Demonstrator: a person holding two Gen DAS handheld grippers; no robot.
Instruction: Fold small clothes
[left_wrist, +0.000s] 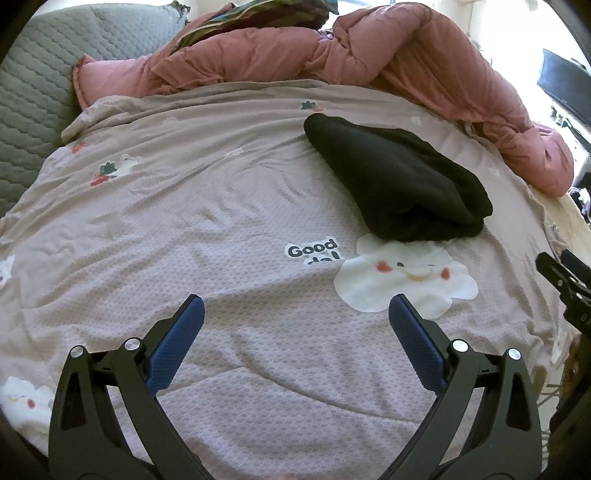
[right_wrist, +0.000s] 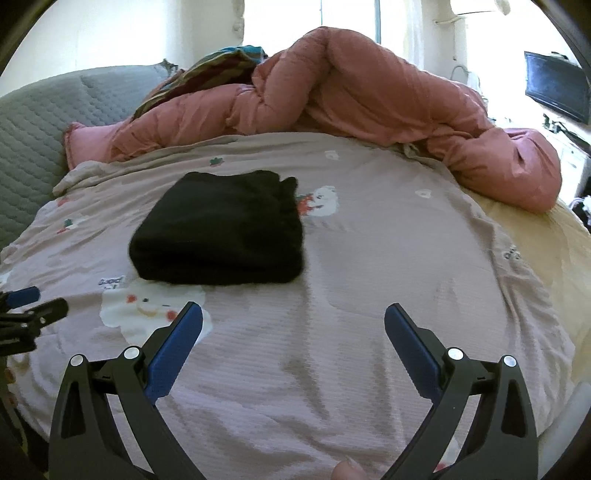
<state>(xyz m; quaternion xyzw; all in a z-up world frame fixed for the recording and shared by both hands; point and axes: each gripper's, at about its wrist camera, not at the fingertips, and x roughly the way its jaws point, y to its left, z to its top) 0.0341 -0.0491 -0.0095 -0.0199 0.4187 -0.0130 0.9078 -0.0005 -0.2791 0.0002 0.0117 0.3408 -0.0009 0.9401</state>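
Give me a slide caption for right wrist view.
Open right gripper hovers before folded black garment on printed bedsheet.

Black tongs (left_wrist: 295, 306), blue pads (left_wrist: 173, 350), silver screws.

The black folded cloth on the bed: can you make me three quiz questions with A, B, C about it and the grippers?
1. Where does the black folded cloth lie?
A. on the mauve printed bedsheet
B. on the crumpled pink quilt
C. in a gripper

2. What colour are the pads on the left gripper fingers?
A. red
B. blue
C. white

3. How is the right gripper now?
A. shut on the cloth
B. shut on the sheet
C. open and holding nothing

Answers:
1 A: the cloth rests flat on the sheet, just above the white cloud print, apart from the quilt behind it.
2 B: both pads show blue against the black arms.
3 C: its fingers stand wide apart with only bare sheet between them.
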